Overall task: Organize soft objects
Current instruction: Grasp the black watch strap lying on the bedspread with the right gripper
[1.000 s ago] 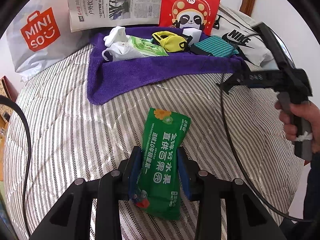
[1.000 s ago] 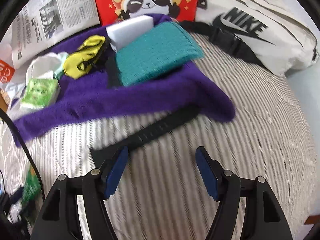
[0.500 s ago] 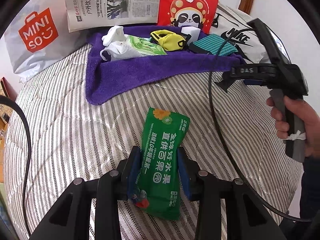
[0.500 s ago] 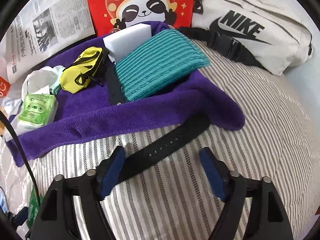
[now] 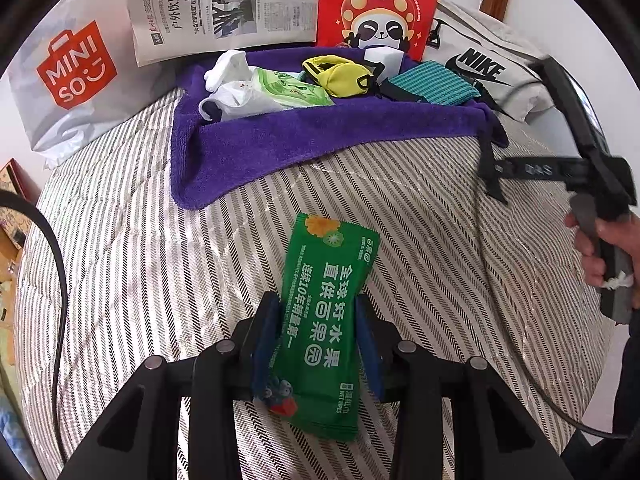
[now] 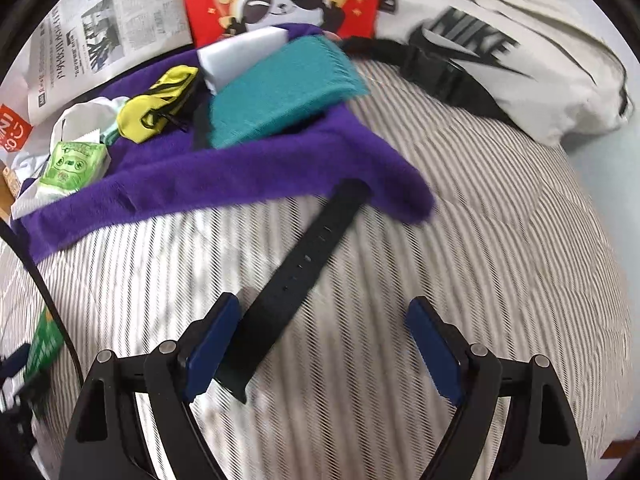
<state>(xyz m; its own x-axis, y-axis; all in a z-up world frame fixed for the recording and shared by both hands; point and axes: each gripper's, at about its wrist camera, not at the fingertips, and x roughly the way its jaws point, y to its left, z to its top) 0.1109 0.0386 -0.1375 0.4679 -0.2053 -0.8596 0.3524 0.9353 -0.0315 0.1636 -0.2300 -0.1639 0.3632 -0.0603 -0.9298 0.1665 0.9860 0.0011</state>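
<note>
Right gripper [image 6: 320,344] is seen with jaws opening wide, nothing pinched; the black strap [image 6: 304,276] lies on the striped bedcover [image 6: 480,240] with its near end between the pads, closer to the left pad. Long axis of the strap runs diagonally, from low left by the claw up and right to the purple towel [image 6: 240,176], whose edge its far end touches. The jaws are judged to need squaring across that diagonal before closing. Left gripper [image 5: 316,344] is clamped on the green wet-wipes pack [image 5: 324,320], well apart from the strap. Sorted soft items rest on the towel.
</note>
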